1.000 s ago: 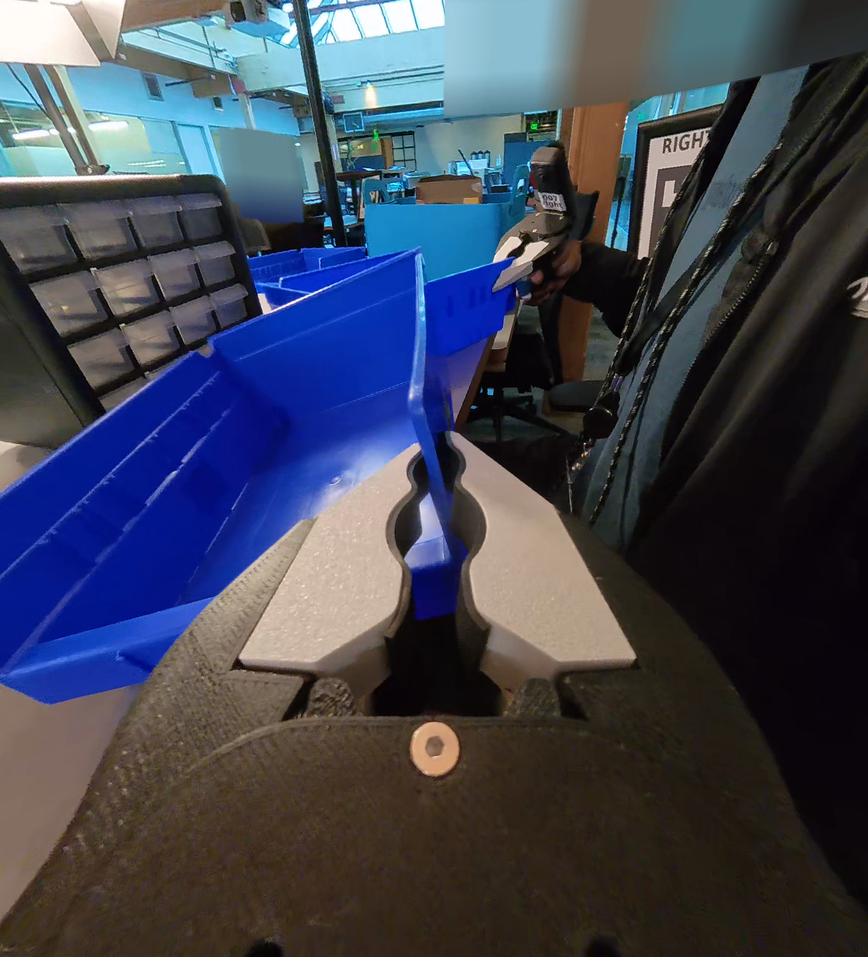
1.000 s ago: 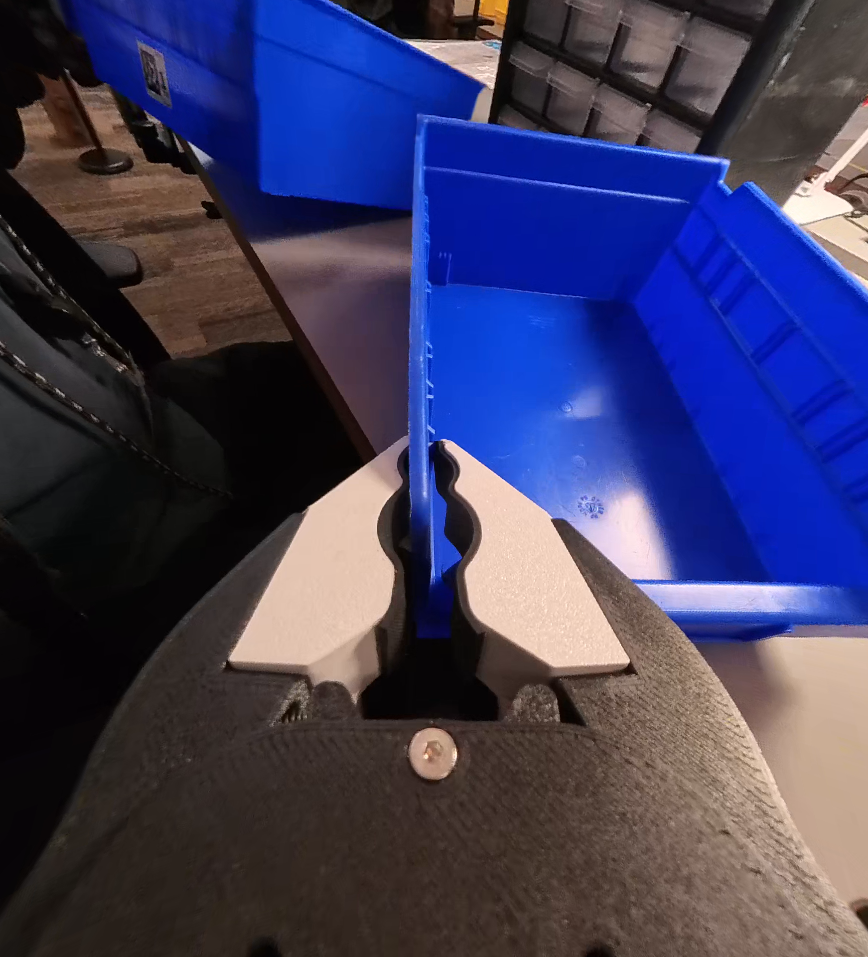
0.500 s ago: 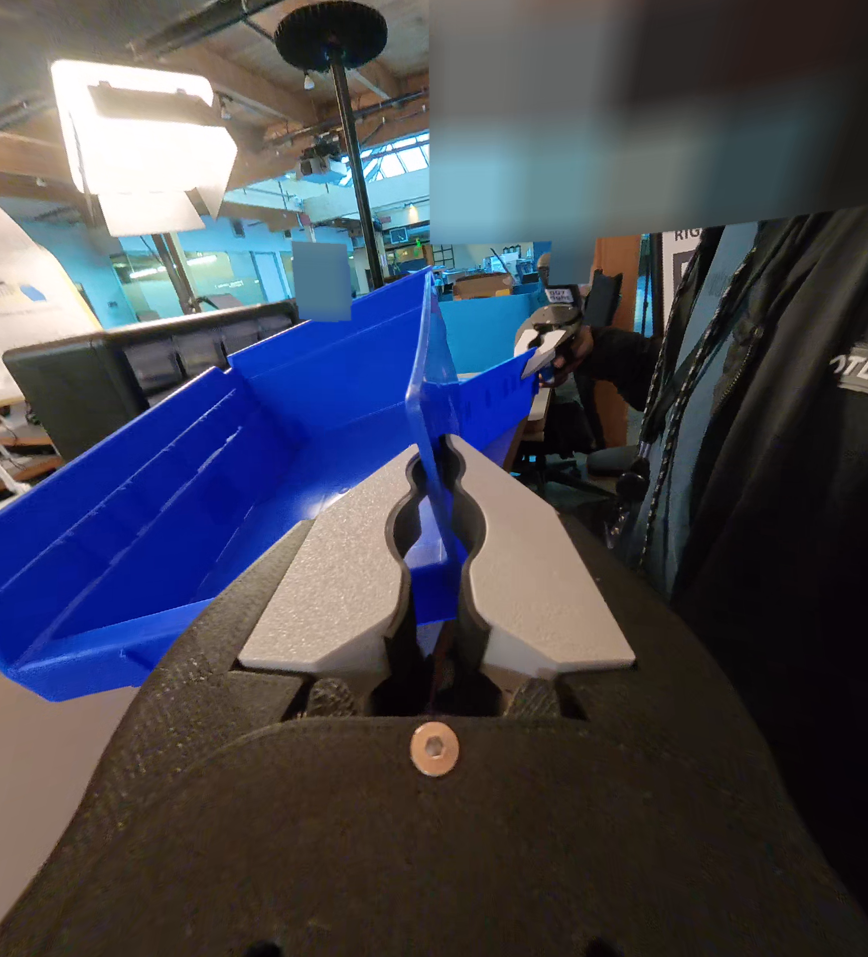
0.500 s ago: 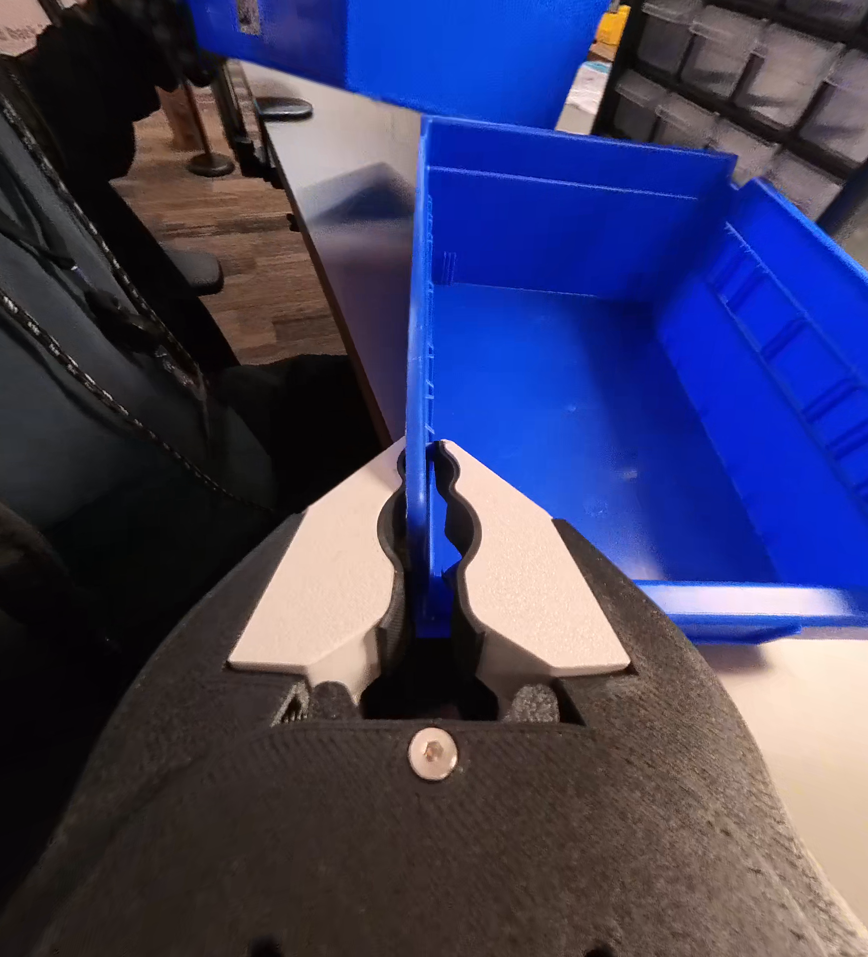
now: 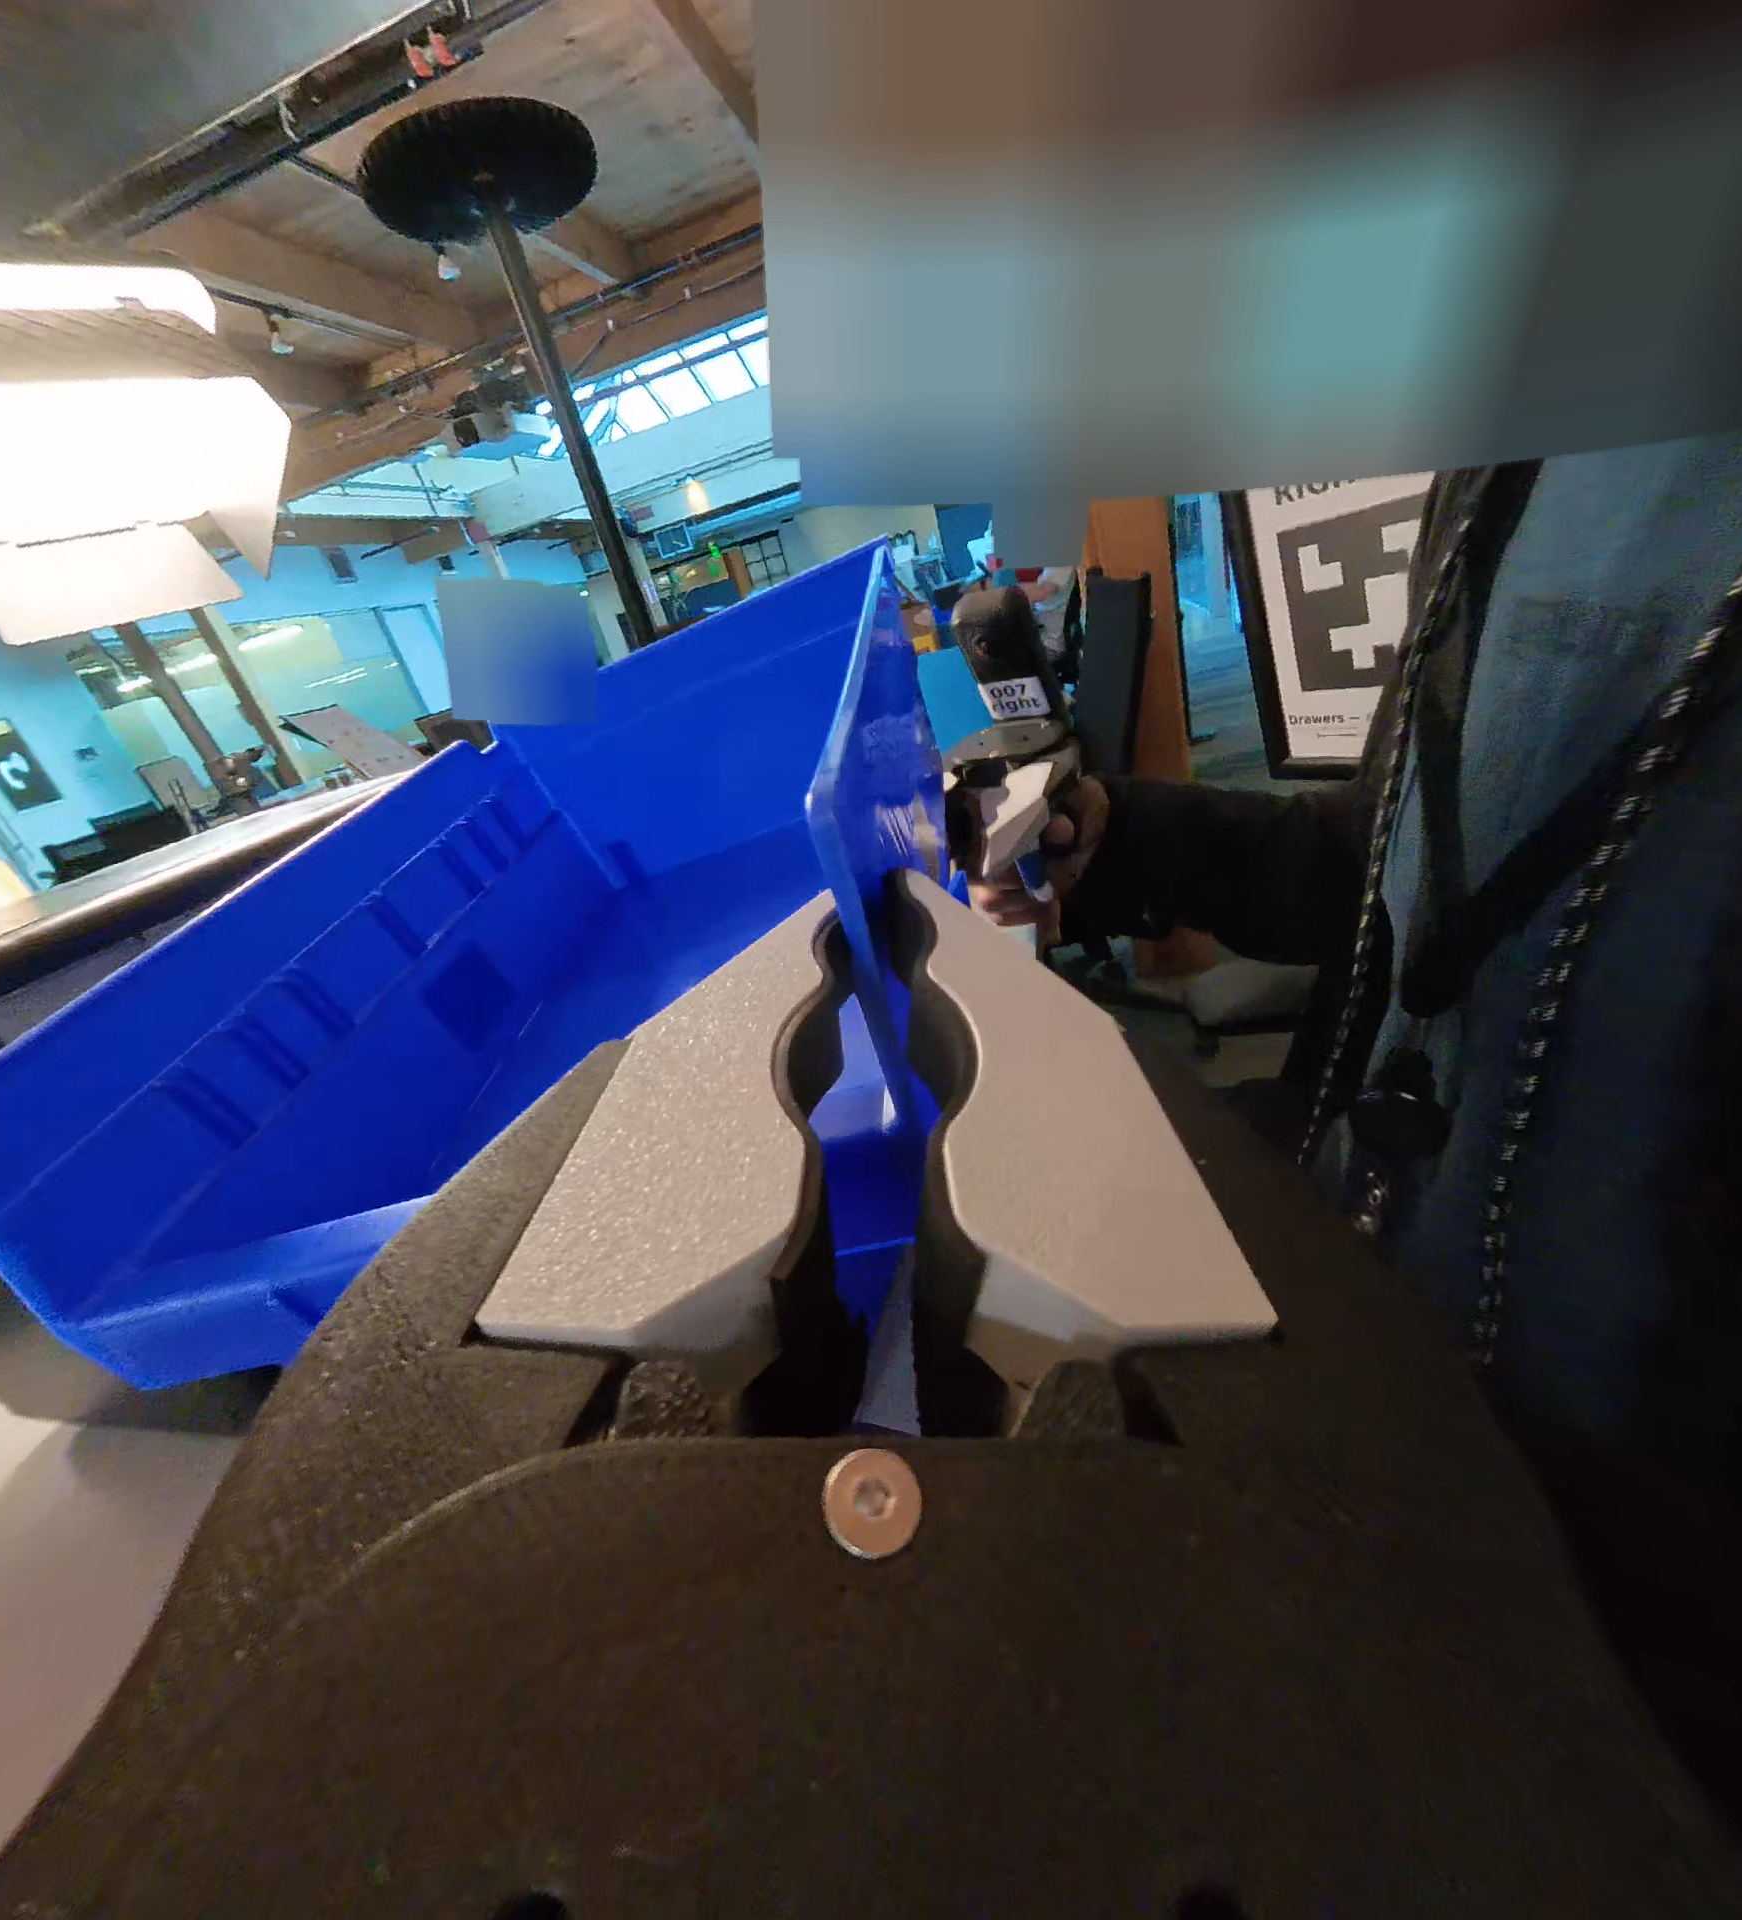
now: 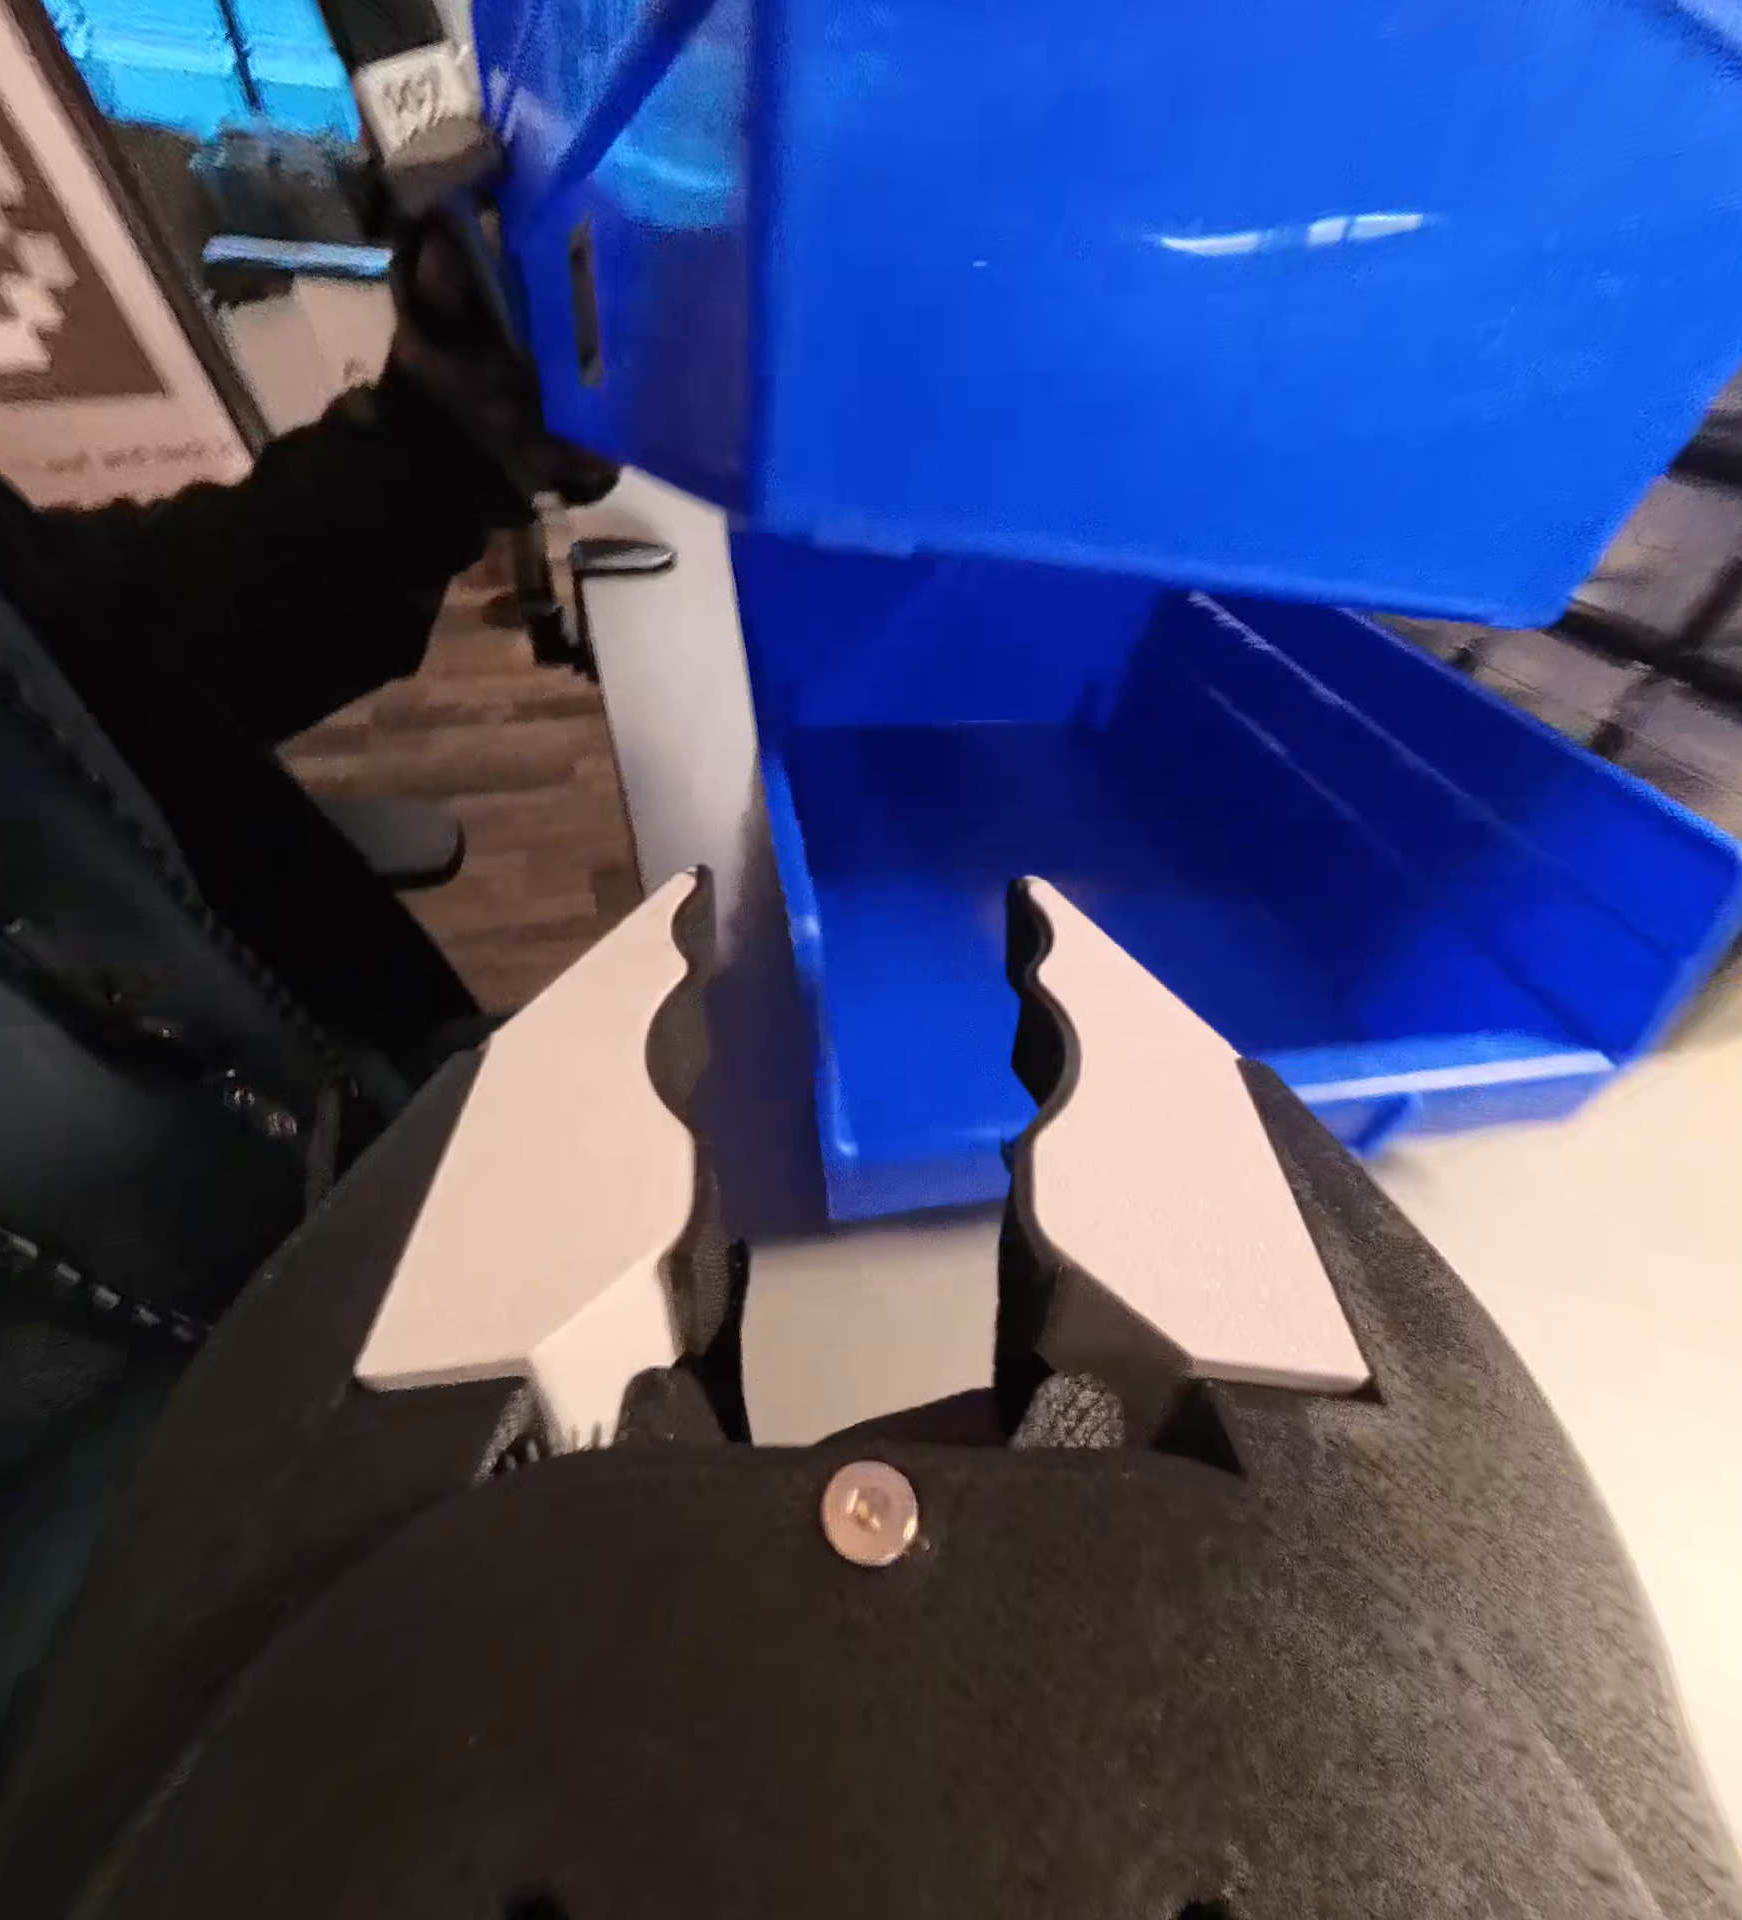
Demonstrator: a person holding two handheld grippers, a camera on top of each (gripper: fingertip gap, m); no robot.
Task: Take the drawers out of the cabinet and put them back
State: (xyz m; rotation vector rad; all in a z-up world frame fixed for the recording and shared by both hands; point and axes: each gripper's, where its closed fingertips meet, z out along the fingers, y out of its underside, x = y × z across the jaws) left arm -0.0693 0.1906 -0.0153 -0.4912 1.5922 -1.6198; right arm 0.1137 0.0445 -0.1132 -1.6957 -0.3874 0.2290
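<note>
Clearly the left gripper (image 5: 872, 914) has its grey fingers (image 5: 1043, 1132) pinched on the thin side wall of a blue plastic bin (image 5: 347, 997), which it holds tilted in the air; the lower part of that wall disappears into the dark slot between the fingers. In the right wrist view this lifted bin (image 6: 1210, 312) fills the upper frame, its underside facing the camera, its top and right edges cut off and its outline smeared by motion blur.

The right gripper (image 6: 862, 894) has its fingers (image 6: 1137, 1143) spread wide with nothing pressed between them. Between and just beyond them lies the near corner of a second blue bin (image 6: 1314, 935), resting on the pale table (image 6: 1573, 1299) close to its left edge. Seen from the left wrist, this gripper (image 5: 1012, 821) shows only partly behind the lifted bin's wall, with a hand (image 5: 1064, 842) on its grip and a dark sleeve behind.

A black cabinet (image 5: 119, 883) stands past the lifted bin, mostly hidden by it; in the right view its drawer fronts are only a blurred dark grid. A person's dark jacket (image 5: 1625, 935) fills the right side. Beyond are a framed marker sign (image 5: 1345, 613), a black pole (image 5: 576, 436), a bright lamp panel (image 5: 88, 457), wooden ceiling beams and wood flooring (image 6: 493, 748).
</note>
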